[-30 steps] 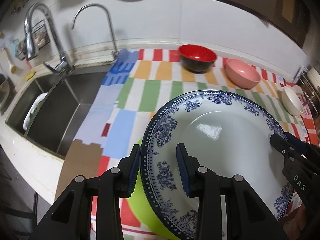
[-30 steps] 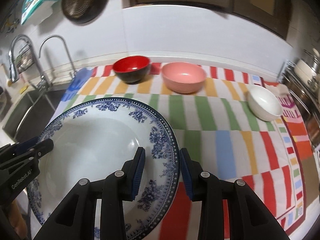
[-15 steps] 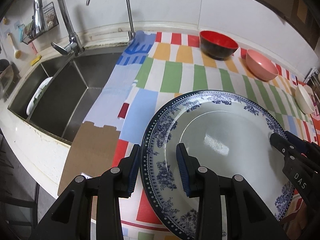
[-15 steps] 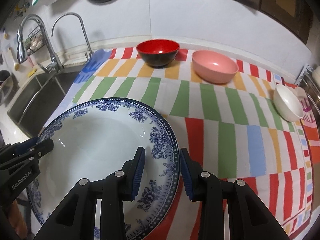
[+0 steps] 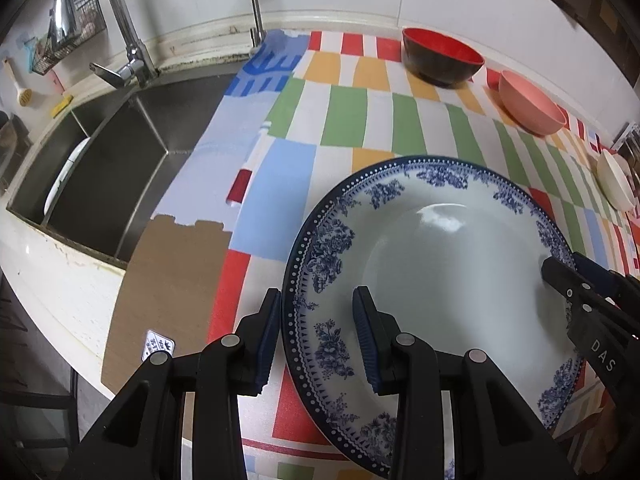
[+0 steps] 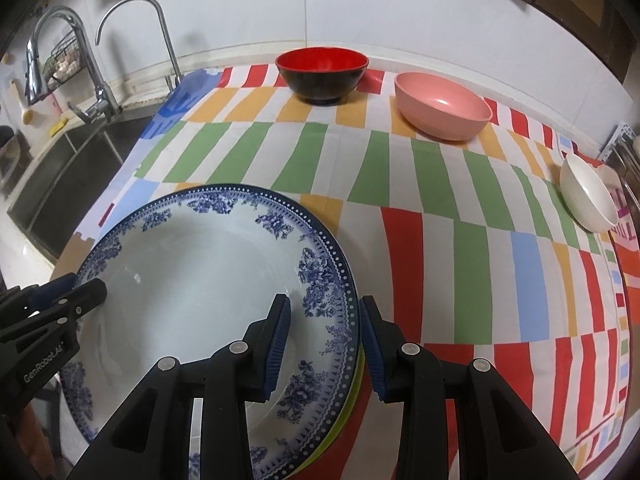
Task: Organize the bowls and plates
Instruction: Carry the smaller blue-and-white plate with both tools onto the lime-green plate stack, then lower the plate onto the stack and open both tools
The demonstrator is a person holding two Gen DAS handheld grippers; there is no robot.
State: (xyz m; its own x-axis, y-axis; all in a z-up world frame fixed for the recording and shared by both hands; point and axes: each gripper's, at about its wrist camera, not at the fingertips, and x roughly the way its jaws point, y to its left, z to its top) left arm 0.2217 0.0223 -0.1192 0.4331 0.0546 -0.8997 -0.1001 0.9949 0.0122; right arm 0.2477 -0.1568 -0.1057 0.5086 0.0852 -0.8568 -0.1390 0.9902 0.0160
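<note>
We see a large blue-and-white plate [image 5: 440,264] held between two sets of tongs, low over the striped cloth [image 5: 348,116] on the table. The left tongs [image 5: 316,336] straddle the plate's rim at about nine o'clock, one pad under the rim and the other on the inner face, narrow and clamped on the plate. The right tongs [image 6: 324,340] grip the opposite rim at about three o'clock in the same way, also narrow and closed on the plate. In the right wrist view a thin lime-green edge [image 6: 352,396] shows just under the plate's rim; we cannot tell whether the plate touches it.

At the far side of the cloth, around twelve o'clock from the plate, stands a red-and-black bowl [image 6: 322,74], upright. Just beside it, toward one o'clock, sits a pink bowl [image 6: 442,110], upright too. A white bowl [image 6: 588,196] lies tilted near the cloth's edge at about two o'clock, well apart from the plate.

Off at ten o'clock lies the steel sink [image 5: 108,168] with its tap [image 5: 116,28].
</note>
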